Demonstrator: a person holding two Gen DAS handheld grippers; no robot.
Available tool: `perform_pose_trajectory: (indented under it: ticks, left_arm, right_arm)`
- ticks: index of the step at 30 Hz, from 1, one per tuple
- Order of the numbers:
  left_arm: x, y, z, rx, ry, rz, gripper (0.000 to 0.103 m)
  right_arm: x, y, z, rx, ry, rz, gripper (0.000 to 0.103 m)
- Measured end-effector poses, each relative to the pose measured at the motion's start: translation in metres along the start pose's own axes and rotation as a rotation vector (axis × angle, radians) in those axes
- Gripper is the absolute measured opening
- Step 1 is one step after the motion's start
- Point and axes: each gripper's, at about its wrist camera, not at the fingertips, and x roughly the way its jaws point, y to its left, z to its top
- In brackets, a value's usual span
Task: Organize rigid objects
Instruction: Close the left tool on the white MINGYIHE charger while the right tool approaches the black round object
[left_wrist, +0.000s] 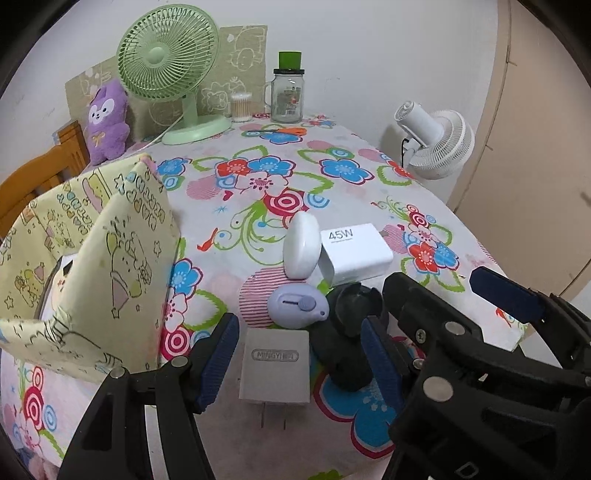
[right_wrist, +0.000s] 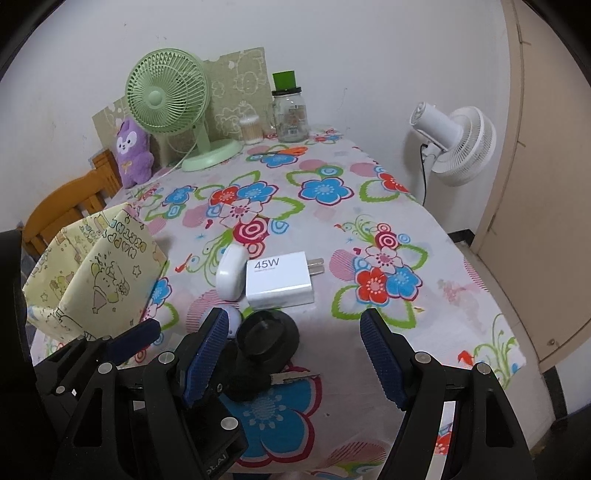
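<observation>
1. Left gripper gapes wide around the grey charger, not touching.
2. Right gripper spread, empty.
3. Black mount, perhaps keyed, half hidden behind its finger.

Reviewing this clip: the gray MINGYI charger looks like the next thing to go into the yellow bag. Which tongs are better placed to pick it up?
Left. The left tongs are open and already straddle the gray charger, with the yellow bag on their side. The right tongs are open over the black mount.

White wall, wooden chair, floral-clothed table, beige door.
</observation>
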Motion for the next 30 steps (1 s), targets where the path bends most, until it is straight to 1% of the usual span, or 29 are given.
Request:
perform_pose_trajectory:
  ticks: [7,10,17,21,23,24,26,27,28,30]
  left_arm:
    - [0.013,0.005,-0.011,0.001,0.035,0.006,0.071]
    - [0.013,0.008,-0.014,-0.006,0.015,0.012,0.07]
    - [0.012,0.014,-0.019,-0.011,0.007,0.006,0.071]
    - [0.012,0.014,-0.019,-0.005,-0.001,0.017,0.071]
    - [0.013,0.014,-0.02,-0.012,-0.006,0.017,0.07]
    - [0.013,0.015,-0.02,-0.018,-0.008,0.013,0.068]
    - [0.012,0.016,-0.02,-0.025,-0.008,-0.01,0.061]
    - [0.012,0.015,-0.02,-0.024,-0.009,-0.019,0.055]
    - [0.012,0.013,-0.021,-0.02,-0.014,-0.026,0.051]
    - [0.011,0.012,-0.023,-0.019,-0.031,-0.023,0.05]
  right_arm:
    - [0.011,0.004,-0.012,-0.005,0.022,-0.008,0.077]
    - [0.018,0.004,-0.016,0.001,0.035,0.0,0.077]
    - [0.025,0.007,-0.019,0.002,0.043,0.013,0.077]
    - [0.033,0.009,-0.019,0.001,0.061,0.02,0.077]
    - [0.036,0.01,-0.018,-0.006,0.06,0.01,0.077]
    - [0.036,0.01,-0.018,-0.008,0.06,0.008,0.077]
    - [0.038,0.01,-0.017,-0.005,0.063,0.004,0.077]
    - [0.039,0.01,-0.017,-0.003,0.066,0.002,0.077]
    - [0.04,0.01,-0.016,-0.004,0.067,0.002,0.077]
    - [0.042,0.013,-0.016,-0.019,0.067,-0.007,0.077]
